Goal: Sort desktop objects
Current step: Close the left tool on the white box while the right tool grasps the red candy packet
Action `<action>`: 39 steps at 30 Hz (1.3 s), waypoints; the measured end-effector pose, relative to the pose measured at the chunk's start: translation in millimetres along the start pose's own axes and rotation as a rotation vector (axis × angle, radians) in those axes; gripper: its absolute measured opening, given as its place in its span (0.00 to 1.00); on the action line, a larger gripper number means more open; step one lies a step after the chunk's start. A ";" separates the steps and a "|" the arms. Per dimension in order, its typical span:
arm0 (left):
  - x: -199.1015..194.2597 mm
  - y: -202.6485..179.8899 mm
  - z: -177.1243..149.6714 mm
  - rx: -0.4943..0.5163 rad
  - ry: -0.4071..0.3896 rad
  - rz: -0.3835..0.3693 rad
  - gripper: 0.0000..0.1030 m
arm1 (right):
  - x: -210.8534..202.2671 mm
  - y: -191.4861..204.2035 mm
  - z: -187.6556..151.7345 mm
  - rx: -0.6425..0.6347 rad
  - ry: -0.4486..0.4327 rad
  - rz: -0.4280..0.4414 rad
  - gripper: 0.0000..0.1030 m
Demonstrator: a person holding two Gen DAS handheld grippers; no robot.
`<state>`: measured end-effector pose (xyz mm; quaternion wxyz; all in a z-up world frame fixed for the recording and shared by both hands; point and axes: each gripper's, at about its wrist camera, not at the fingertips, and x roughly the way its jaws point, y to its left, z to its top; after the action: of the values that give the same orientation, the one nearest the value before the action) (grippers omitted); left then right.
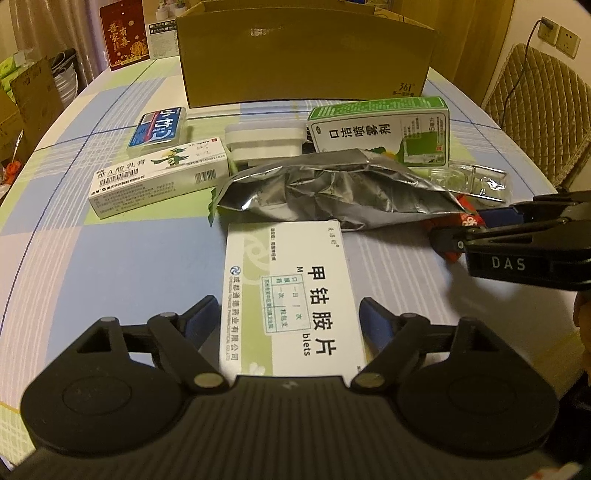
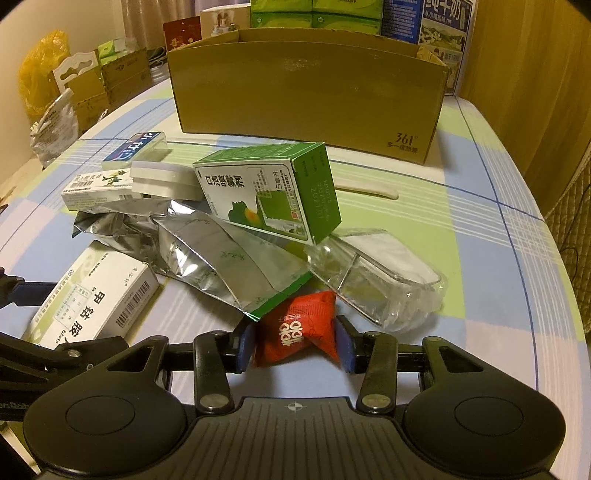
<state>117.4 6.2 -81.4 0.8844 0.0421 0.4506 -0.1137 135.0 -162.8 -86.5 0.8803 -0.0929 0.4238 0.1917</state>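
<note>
Red packet (image 2: 295, 332) nearest — checked tablecloth (image 2: 498, 258), curtain (image 2: 147, 22) behind.

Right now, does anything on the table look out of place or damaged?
Yes. The green spray box sits tilted, propped on the crumpled silver foil pouch and the clear plastic packaging instead of lying flat. The pouch is creased and looks torn open at one end. Everything lies in a loose heap before the cardboard box.
</note>
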 end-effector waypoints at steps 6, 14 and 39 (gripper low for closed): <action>2.1 -3.4 -0.2 0.024 -0.006 0.009 0.80 | 5.2 3.6 0.2 -0.028 0.003 -0.003 0.70; 2.9 -4.6 -0.3 0.035 -0.010 0.002 0.82 | 5.4 2.1 1.5 -0.014 0.006 0.016 0.50; -18.7 -2.5 -14.8 0.041 -0.002 0.000 0.65 | -44.8 13.8 -17.4 0.065 -0.051 0.008 0.39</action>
<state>94.5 9.4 -75.0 0.8839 0.0600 0.4472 -0.1228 91.4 -167.5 -62.3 0.8926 -0.0575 0.4078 0.1835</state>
